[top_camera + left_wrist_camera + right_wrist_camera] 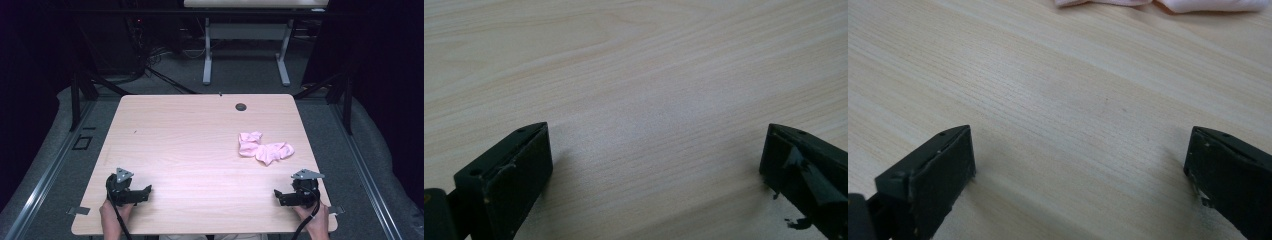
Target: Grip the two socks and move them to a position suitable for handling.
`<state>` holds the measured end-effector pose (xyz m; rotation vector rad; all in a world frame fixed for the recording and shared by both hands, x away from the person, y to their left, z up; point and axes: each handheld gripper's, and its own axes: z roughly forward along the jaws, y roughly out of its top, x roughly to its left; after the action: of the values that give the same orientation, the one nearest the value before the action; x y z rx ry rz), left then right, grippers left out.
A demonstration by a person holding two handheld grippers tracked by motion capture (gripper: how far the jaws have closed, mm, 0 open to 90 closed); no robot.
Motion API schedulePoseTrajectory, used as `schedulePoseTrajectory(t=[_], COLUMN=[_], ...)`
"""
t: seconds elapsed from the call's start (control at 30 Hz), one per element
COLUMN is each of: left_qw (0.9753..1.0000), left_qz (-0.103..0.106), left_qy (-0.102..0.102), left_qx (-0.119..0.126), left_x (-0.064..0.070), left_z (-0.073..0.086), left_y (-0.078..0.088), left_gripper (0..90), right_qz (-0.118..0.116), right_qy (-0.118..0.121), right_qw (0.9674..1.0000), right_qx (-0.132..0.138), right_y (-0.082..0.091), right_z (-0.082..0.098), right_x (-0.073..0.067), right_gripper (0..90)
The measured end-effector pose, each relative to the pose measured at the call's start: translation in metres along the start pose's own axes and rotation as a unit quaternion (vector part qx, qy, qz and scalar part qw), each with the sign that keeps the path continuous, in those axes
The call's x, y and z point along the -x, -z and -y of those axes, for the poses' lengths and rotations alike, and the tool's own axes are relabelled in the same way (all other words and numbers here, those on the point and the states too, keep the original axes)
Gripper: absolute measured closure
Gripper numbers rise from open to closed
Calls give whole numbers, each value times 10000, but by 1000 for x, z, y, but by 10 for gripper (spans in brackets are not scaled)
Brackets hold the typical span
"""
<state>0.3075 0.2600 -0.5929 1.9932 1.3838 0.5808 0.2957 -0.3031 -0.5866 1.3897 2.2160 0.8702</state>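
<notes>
— Pink cloth [264,148] is seen crumpled on the right half of the wooden table [190,135], well apart from both tools. What else is found nearby?

— A dark round grommet [241,107] is set near the far edge, beyond the cloth. Bare wood is left between the cloth and the near edge, so nothing is placed in the way.

— How are the tools held?

— The left gripper [145,192] is kept at the near left corner, the right gripper [278,196] at the near right corner. On each, the jaws are spread wide apart, and nothing is gripped between them.
</notes>
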Motion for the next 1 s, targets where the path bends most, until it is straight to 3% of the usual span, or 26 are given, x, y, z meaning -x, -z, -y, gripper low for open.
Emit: schedulePoseTrajectory(t=[0.27, 0.5, 1.0], left_qw=[10000, 10000, 10000], left_qz=[-4, -10, -13], left_qy=[0, 3, 3], left_qx=[2, 6, 3], left_x=[0, 0, 0], left_z=[0, 0, 0], left_y=[0, 0, 0], left_gripper=[6, 7, 7], right_qz=[-156, -184, -224], right_qy=[-117, -3, -112], right_qw=[9995, 9987, 9975], right_qx=[-258, -479, -654], right_y=[0, 1, -16], right_z=[-14, -45, -92], right_x=[4, 14, 38], right_gripper=[0, 0, 0])
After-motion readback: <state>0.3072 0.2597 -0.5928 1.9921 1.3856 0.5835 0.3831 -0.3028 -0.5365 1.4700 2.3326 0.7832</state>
